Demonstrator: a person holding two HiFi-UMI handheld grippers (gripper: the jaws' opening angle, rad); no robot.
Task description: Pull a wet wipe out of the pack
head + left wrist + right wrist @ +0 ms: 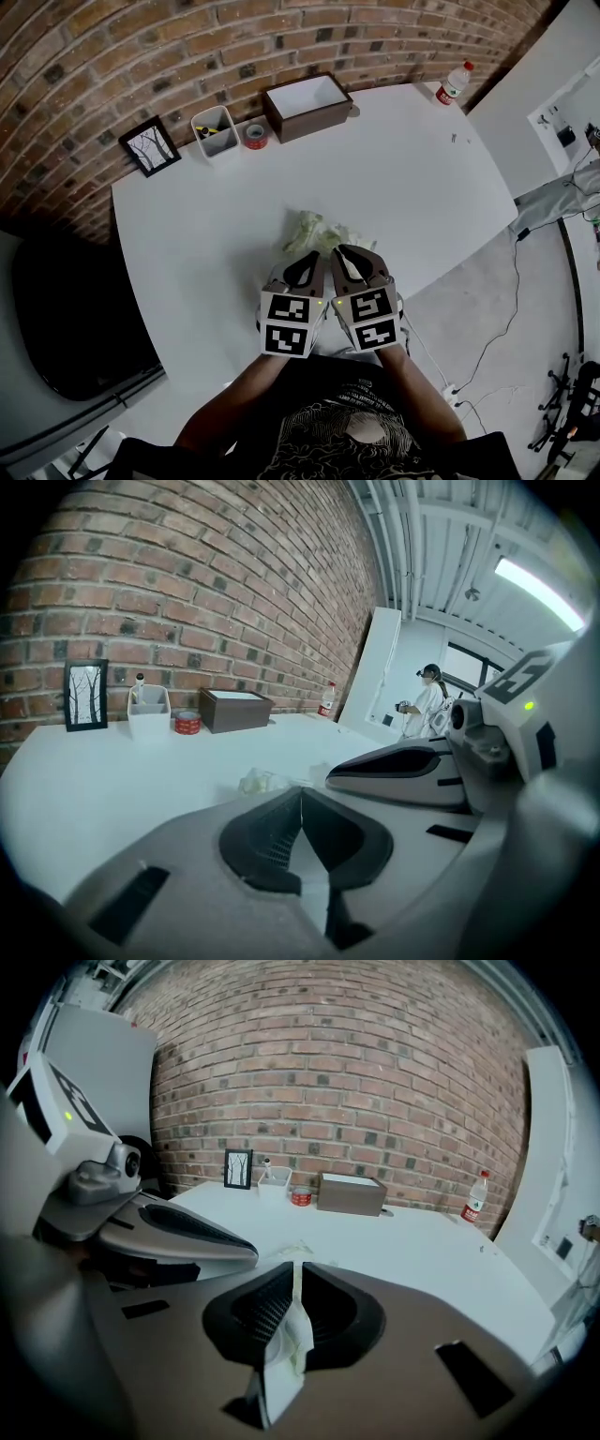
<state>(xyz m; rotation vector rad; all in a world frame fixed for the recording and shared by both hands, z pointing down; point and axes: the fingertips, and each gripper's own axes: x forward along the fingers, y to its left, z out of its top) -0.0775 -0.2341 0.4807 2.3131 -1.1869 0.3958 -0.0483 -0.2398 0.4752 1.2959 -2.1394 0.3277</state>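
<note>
The wet wipe pack (314,232), crumpled and pale green-white, lies on the white table (187,234) just beyond both grippers. It also shows low in the left gripper view as a pack (262,782). My right gripper (294,1267) is shut on a white wet wipe (286,1344), which hangs folded behind the fingertips. My left gripper (300,791) is shut, its tips touching; I cannot make out anything held. In the head view the left gripper (314,257) and right gripper (341,253) sit side by side at the table's near edge, raised off the pack.
Along the back edge by the brick wall stand a picture frame (150,146), a white pen holder (215,131), a red tape roll (254,135) and a brown box (307,106). A water bottle (454,84) is at the far right corner. Cables (511,309) lie on the floor.
</note>
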